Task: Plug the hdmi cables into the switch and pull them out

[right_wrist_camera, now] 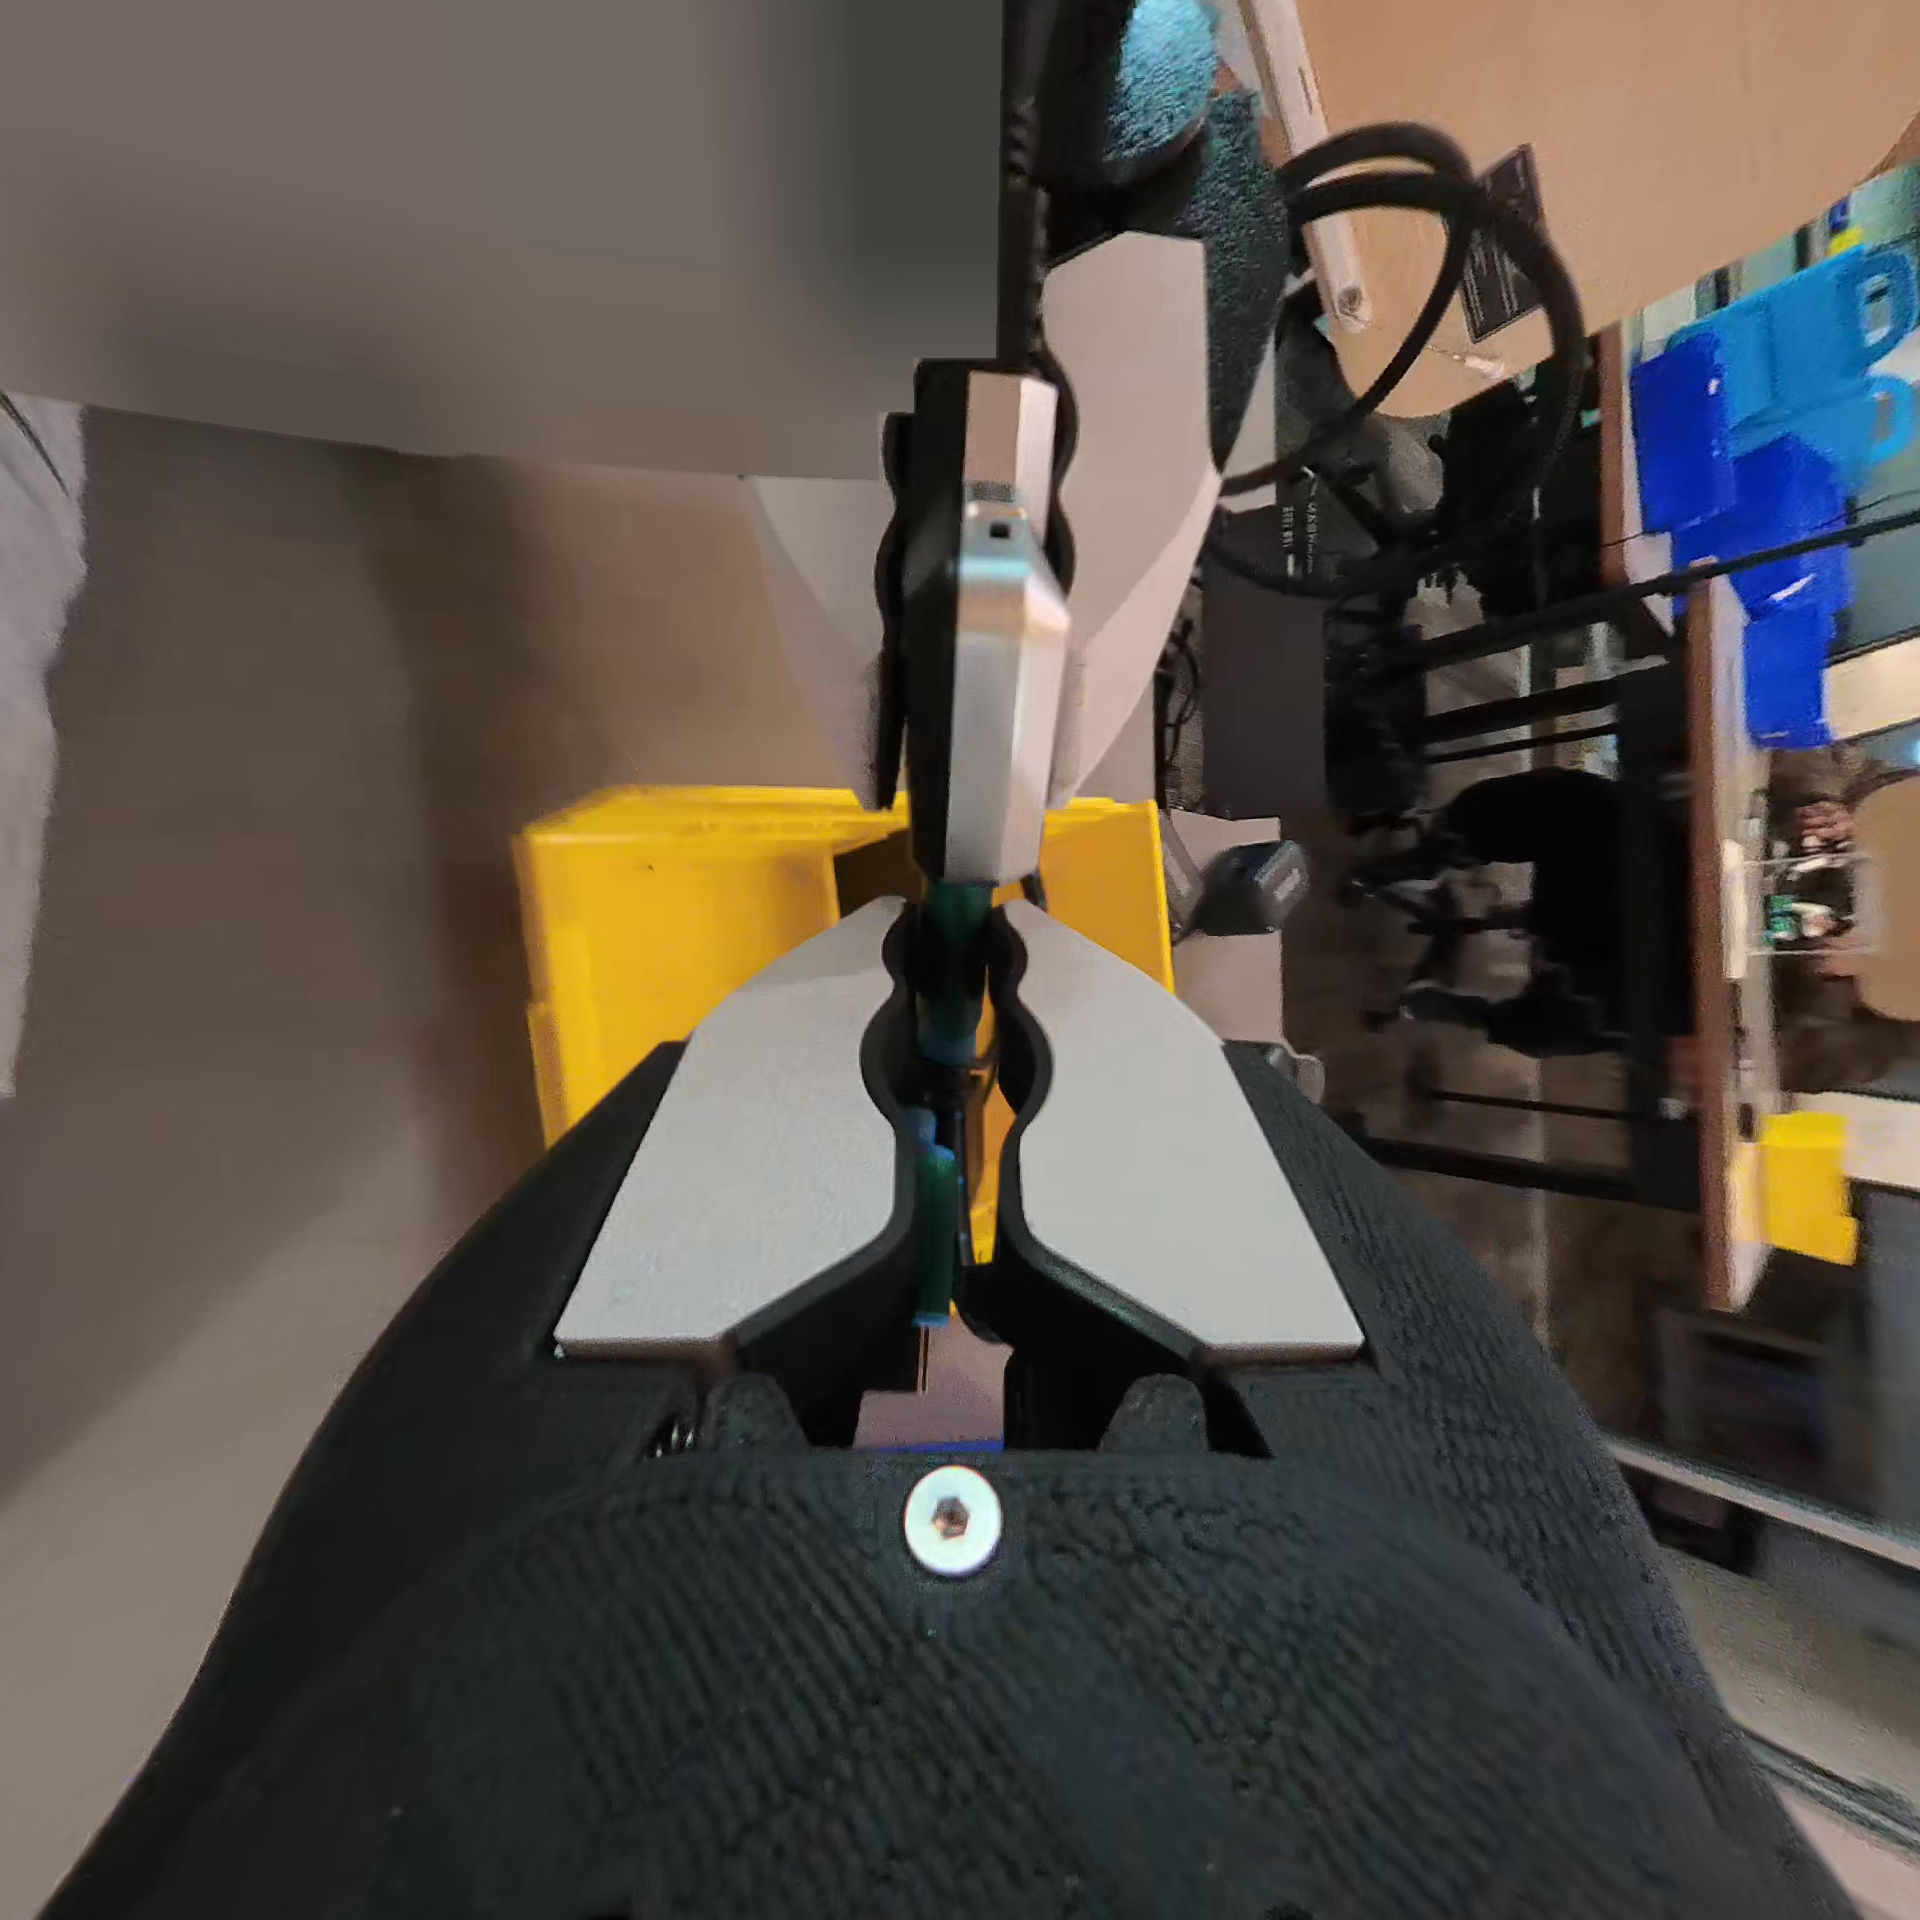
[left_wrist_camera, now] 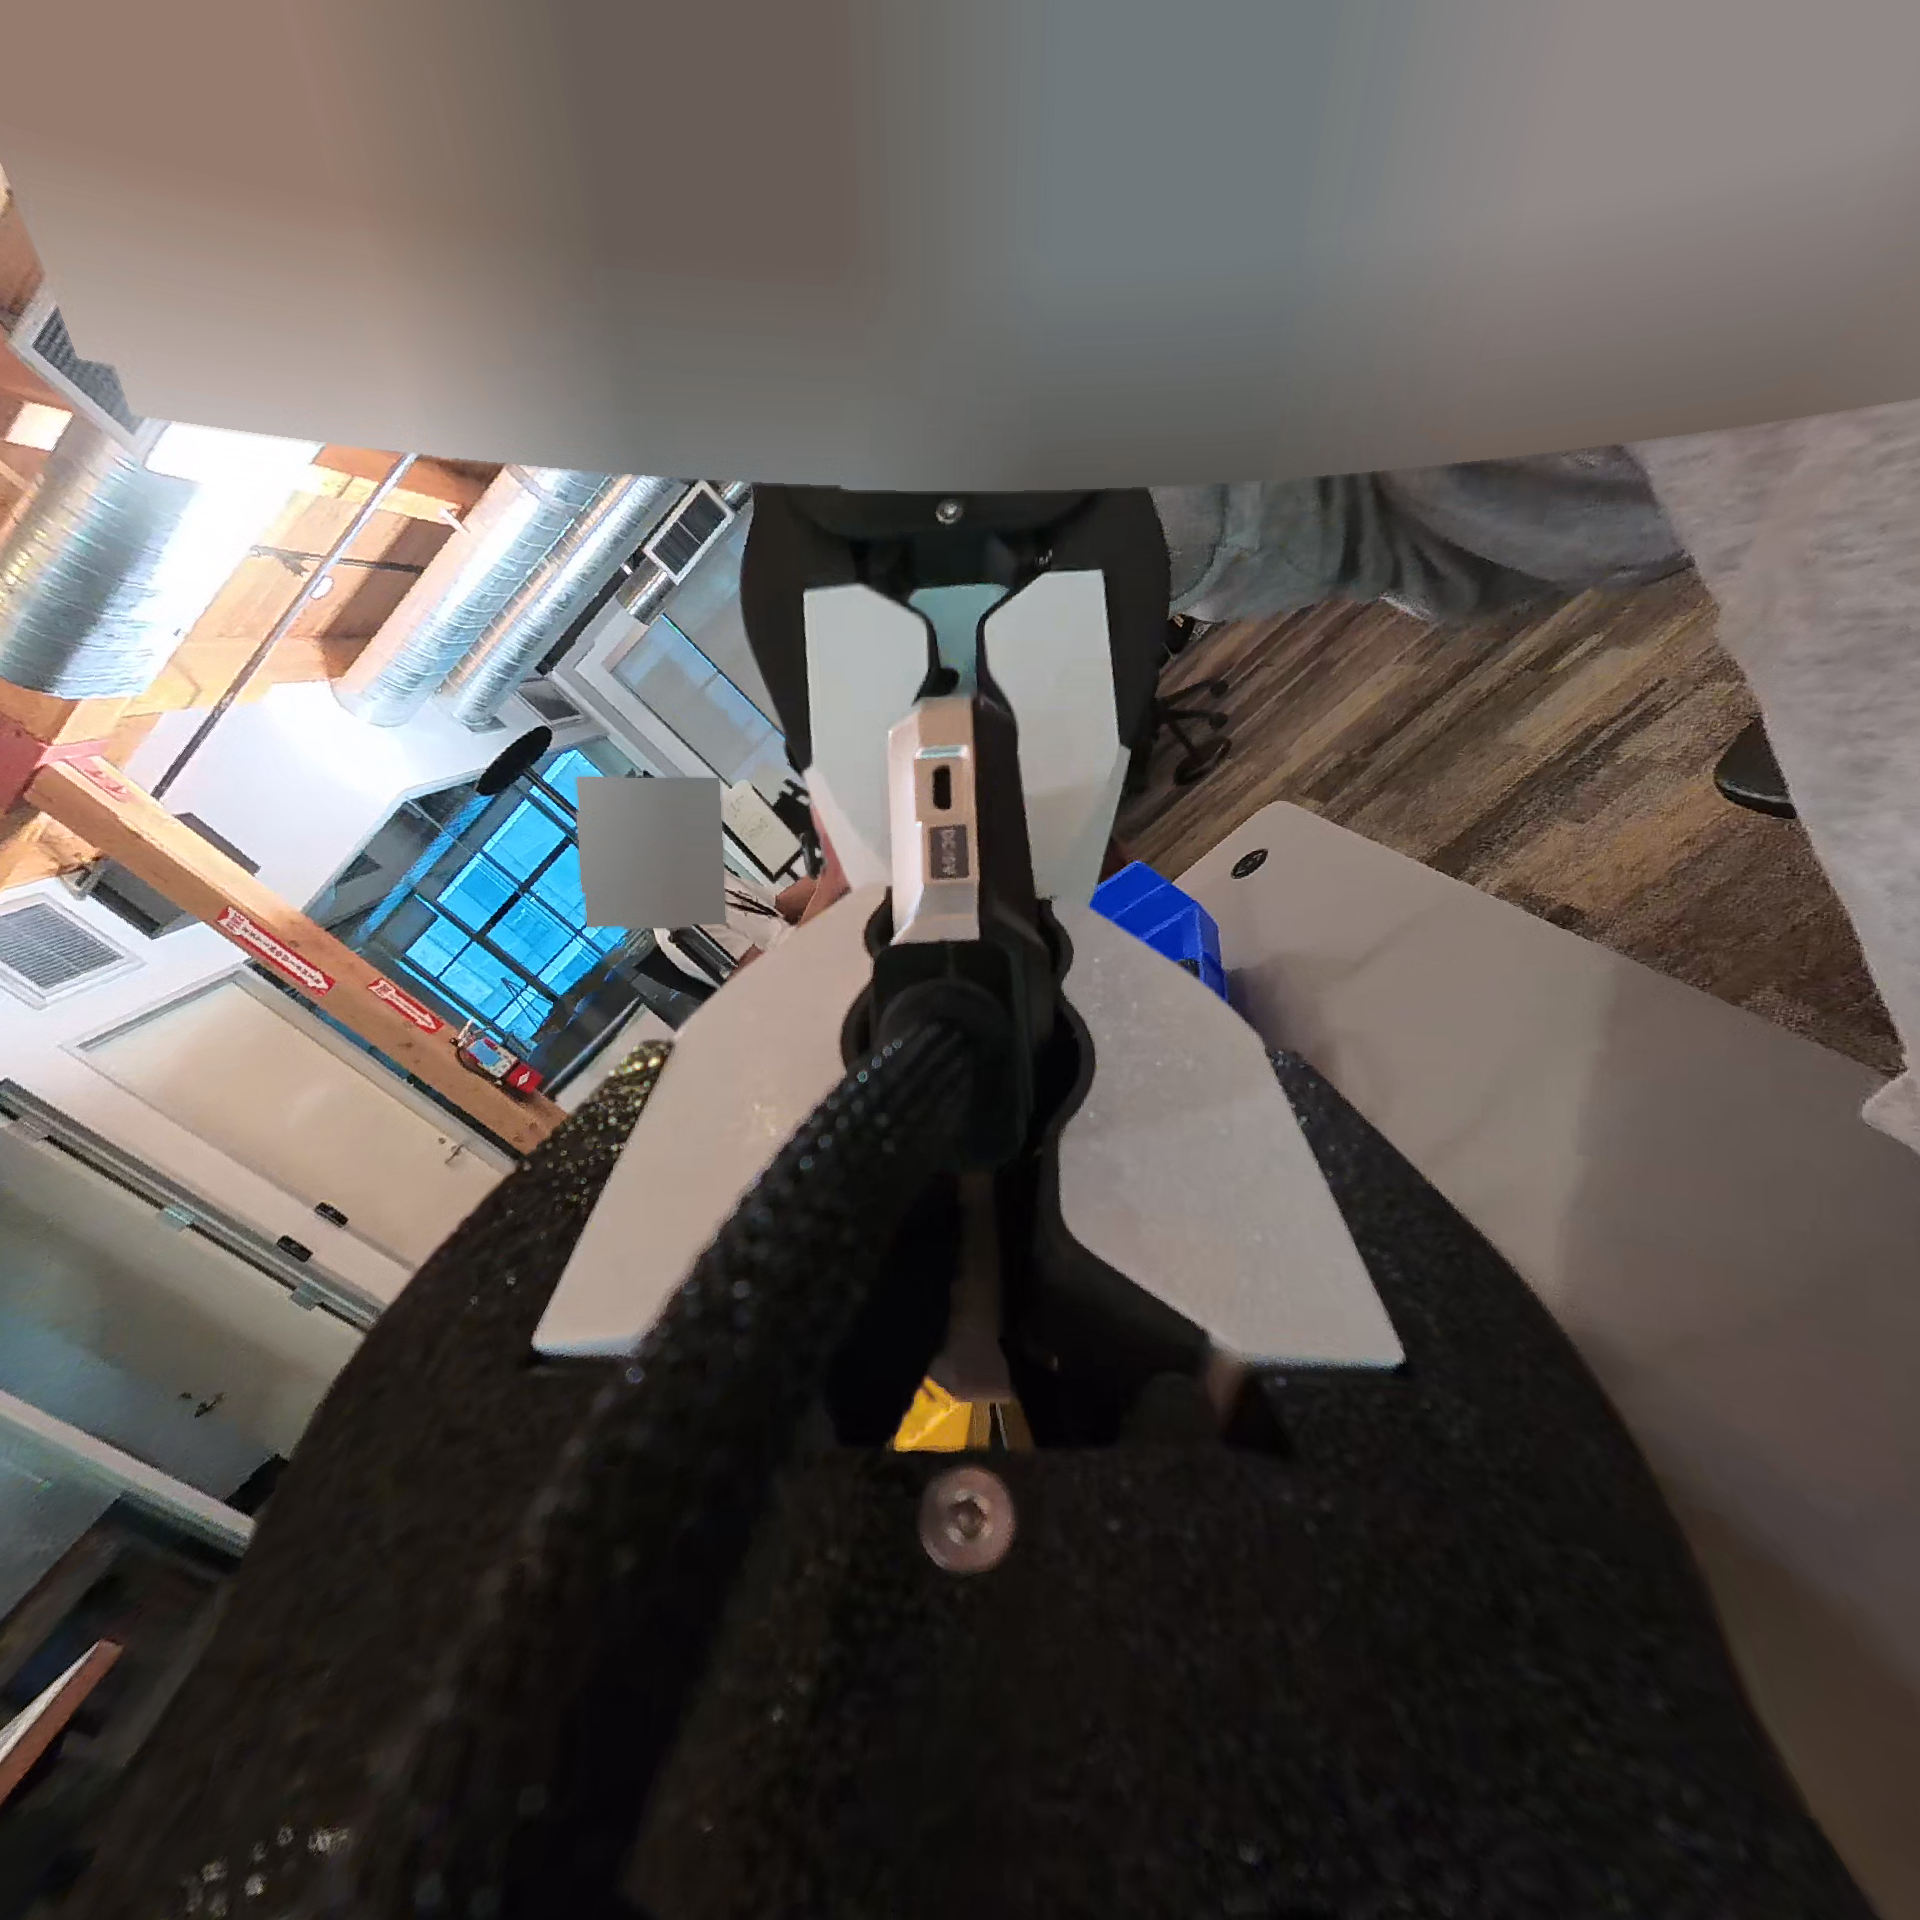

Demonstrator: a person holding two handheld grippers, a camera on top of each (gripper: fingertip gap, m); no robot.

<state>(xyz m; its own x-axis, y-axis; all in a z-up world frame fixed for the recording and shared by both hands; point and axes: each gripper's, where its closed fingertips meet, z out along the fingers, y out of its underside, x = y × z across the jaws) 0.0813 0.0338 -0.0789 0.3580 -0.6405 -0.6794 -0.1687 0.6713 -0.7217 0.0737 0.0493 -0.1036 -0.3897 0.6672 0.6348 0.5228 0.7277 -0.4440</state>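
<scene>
Clearly, a silver-and-black adapter (left_wrist_camera: 940,831) with a braided cable (left_wrist_camera: 831,1164) is gripped by the left gripper (left_wrist_camera: 961,956). Its far end is met by the right gripper (right_wrist_camera: 961,935), closed on a green plug (right_wrist_camera: 951,935), above a yellow bin (right_wrist_camera: 675,914).

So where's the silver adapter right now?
Centre of both wrist views: the silver adapter is between the two grippers, its cable end in the left gripper, in front of the yellow bin.
</scene>
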